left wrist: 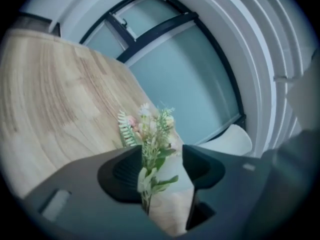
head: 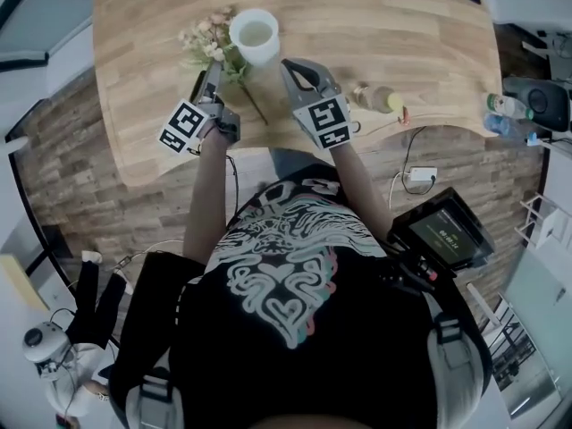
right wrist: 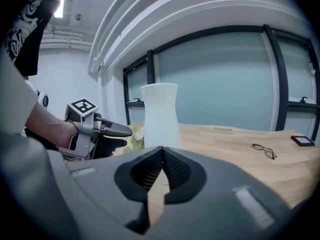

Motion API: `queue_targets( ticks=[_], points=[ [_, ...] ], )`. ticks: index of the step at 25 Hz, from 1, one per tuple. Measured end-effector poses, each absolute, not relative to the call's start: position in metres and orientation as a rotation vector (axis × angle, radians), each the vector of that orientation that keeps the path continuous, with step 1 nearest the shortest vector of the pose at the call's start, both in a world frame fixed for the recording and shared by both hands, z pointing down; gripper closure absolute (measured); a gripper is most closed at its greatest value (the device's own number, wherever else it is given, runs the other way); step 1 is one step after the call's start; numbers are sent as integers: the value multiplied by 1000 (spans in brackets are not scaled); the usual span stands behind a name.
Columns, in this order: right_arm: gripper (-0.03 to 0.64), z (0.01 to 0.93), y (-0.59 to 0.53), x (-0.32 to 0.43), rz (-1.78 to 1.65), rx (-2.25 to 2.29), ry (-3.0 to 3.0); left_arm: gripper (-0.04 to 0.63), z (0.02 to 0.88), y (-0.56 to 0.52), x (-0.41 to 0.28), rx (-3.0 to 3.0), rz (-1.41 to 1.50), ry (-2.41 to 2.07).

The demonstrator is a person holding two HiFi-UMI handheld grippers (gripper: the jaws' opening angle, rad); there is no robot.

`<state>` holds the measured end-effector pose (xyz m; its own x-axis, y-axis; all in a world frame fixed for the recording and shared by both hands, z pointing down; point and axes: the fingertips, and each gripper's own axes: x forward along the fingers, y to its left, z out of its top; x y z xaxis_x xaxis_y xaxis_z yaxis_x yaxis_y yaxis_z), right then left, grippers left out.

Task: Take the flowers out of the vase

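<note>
Left gripper [left wrist: 161, 153] jaws are apart, with the flowers [left wrist: 154, 134] in the gap: stems toward me, heads pointing away along the jaw line, and no pad visibly pressing on them. They're already out of the vase [head: 255, 34], low over the table [left wrist: 55, 94] just to its left. The right gripper [right wrist: 161, 154] is closed on nothing beside the vase, so left is the nearer hand. The stem ends are hidden behind the left jaws, so I can't tell if they rest on the wood.
</note>
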<state>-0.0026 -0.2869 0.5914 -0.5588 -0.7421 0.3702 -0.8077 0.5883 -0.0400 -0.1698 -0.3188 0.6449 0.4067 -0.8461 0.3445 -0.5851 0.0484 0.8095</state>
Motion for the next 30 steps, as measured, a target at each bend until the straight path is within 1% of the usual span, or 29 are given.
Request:
queue_targets(
  ticks=[1,2,3,4,11,16,19,25,30],
  points=[
    [618,591,-286,-1,292,1267,-2506,379,644,-317,-176,1649,-305,-1333],
    [618,589,-285,1,288,1273,-2507,464,640,-315,-180,1664,-289,-1378],
    [618,585,-283,3,283,1281,-2510,569,634,-311,-182,1687,-272,-1409],
    [618,579,-279,5,277,1288,-2514,606,626,-306,-181,1717,-257,-1426],
    [618,516,-227,23,152,1339,-2583,607,556,-247,-167,1889,-241,-1493],
    [618,468,-168,43,77,1426,-2640,607,500,-195,-151,2059,-235,-1532],
    [618,441,-130,58,45,1499,-2661,607,470,-162,-140,2203,-147,-1576],
    [618,419,-81,74,-19,1500,-2676,607,445,-96,-108,2362,30,-1669],
    [618,406,-47,86,-45,1439,-2732,607,430,-52,-80,2378,17,-1700]
  ],
)
